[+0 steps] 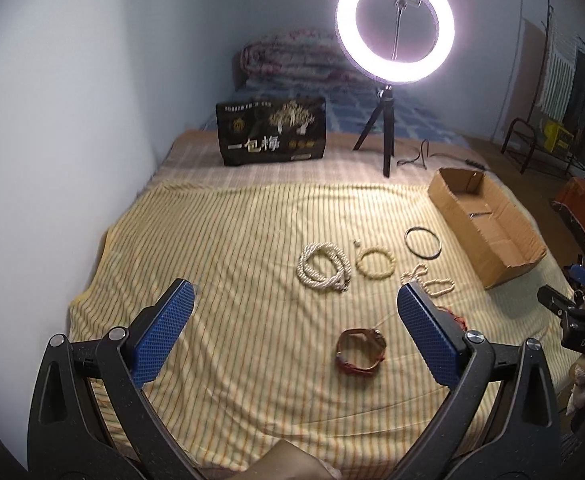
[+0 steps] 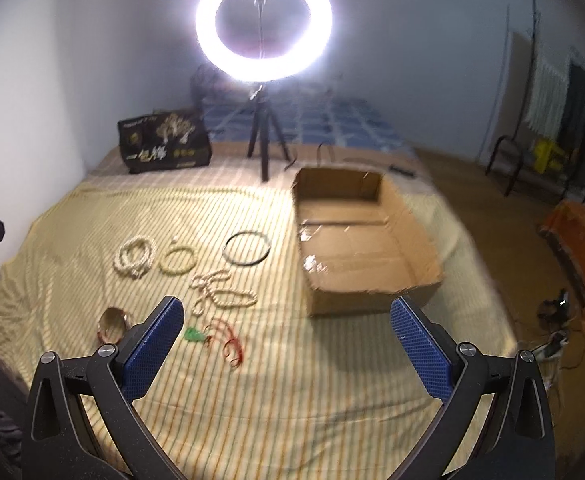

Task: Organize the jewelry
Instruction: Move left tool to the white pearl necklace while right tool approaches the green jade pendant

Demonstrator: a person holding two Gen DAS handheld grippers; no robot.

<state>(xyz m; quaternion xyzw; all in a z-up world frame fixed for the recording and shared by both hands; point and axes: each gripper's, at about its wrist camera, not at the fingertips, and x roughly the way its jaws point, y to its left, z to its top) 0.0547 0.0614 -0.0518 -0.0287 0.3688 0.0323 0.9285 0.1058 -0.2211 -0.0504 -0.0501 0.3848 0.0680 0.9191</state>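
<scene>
Jewelry lies on a yellow striped cloth. A coiled white bead necklace, a yellowish bead bracelet, a thin dark bangle, a pearl strand and a brown watch show in the left wrist view. The right wrist view shows the same bangle, pearl strand, a green pendant on red cord and an open cardboard box. My left gripper is open and empty above the cloth, near the watch. My right gripper is open and empty, in front of the box.
A lit ring light on a black tripod stands behind the cloth, a black printed bag to its left. The cardboard box sits at the cloth's right edge. A wall runs along the left; a clothes rack stands far right.
</scene>
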